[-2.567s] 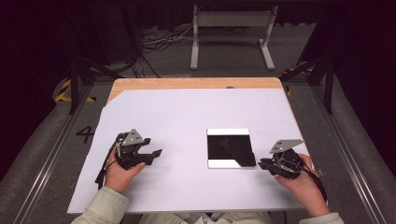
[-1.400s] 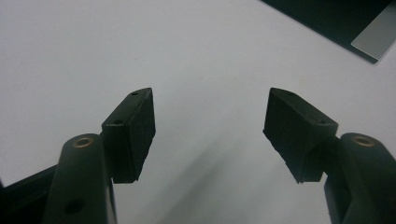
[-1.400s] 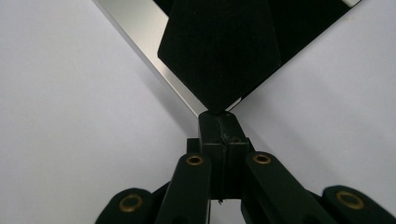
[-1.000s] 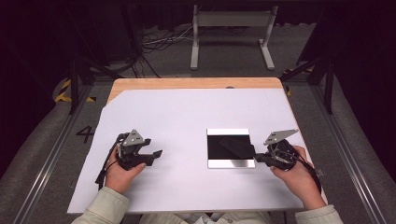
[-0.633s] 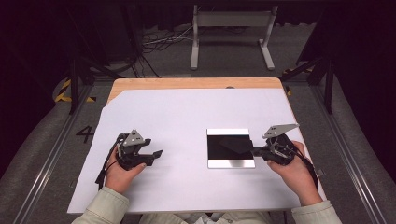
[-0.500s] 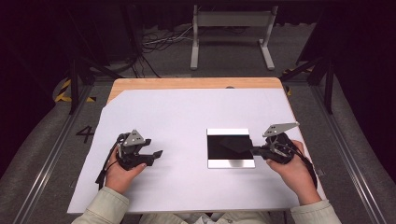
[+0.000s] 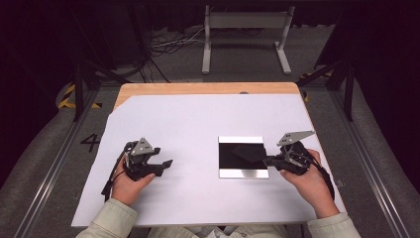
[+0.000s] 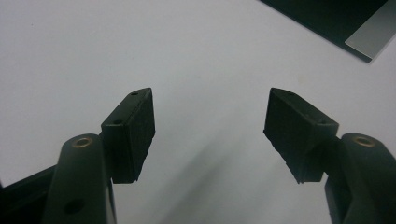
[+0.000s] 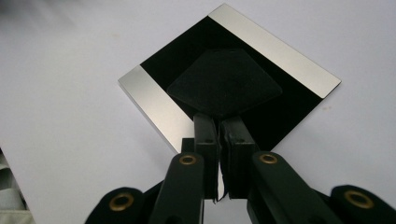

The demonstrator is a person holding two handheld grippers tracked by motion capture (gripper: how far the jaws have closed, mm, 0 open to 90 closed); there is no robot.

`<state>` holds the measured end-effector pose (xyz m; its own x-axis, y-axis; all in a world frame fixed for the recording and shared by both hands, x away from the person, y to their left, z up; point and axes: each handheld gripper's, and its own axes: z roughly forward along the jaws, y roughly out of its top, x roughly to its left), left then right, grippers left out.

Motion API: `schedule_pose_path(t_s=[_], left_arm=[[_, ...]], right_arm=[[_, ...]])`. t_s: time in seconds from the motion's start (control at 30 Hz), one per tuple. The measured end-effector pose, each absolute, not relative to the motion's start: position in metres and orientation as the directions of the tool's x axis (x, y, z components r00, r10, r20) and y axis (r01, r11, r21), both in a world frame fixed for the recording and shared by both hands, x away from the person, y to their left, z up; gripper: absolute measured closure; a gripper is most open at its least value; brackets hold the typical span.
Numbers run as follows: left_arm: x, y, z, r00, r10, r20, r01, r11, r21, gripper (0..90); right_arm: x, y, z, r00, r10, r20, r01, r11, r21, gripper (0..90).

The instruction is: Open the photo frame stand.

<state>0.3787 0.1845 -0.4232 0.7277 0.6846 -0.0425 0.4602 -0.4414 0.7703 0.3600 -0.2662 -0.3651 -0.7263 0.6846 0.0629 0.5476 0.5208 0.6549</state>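
A dark flap (image 9: 224, 83) is pinched by the right gripper (image 9: 218, 128) above the black tile (image 9: 308, 100) — the left gripper (image 8: 208, 128) is held open over the table (image 7: 198, 114).

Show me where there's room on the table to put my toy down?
Plenty. The white table sheet is bare from the wooden far edge down to the square black glossy plate with silver strips. It is also bare between that plate and the left hand-held gripper. It's crowded only where the right hand-held gripper meets the plate.
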Motion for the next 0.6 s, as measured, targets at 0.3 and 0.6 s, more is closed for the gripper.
schedule_pose_path(t_s=[0.3,0.6], left_arm=[[0.379,0.185,-0.423,0.726,0.687,-0.040,0.458,-0.439,0.773,34.0],[0.378,0.186,-0.423,0.725,0.688,-0.040,0.458,-0.438,0.773,34.0]], right_arm=[[0.355,-0.270,-0.357,-0.730,0.683,0.021,0.540,0.558,0.630,82.4],[0.345,-0.277,-0.345,-0.697,0.716,-0.037,0.540,0.558,0.629,73.7]])
